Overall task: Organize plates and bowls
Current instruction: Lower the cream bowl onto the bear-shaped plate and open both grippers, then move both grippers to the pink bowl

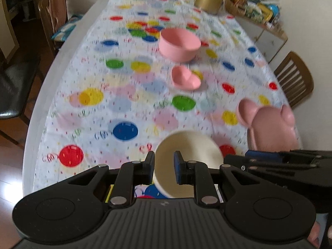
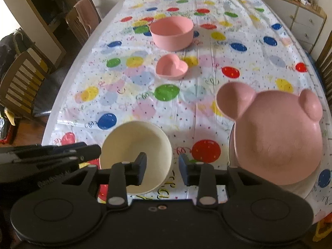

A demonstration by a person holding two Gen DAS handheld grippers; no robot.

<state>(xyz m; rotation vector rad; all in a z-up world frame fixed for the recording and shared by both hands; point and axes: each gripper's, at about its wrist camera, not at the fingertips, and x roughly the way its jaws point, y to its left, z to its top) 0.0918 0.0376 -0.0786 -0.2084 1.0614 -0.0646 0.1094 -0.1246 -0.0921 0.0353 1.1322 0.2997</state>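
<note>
Cream bowl (image 1: 187, 161) blurred, near rim behind left hand-held gripper (image 1: 164, 169)

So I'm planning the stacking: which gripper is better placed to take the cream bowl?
Left. The left gripper already has its open fingers either side of the cream bowl's near rim. The right gripper is open too, but straddles its right-hand rim.

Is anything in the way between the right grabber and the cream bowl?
No, nothing visible is in the way. The right gripper is open, and its left finger already reaches over the rim of the cream bowl. The bear plate sits off to the right, apart from the bowl.
</note>
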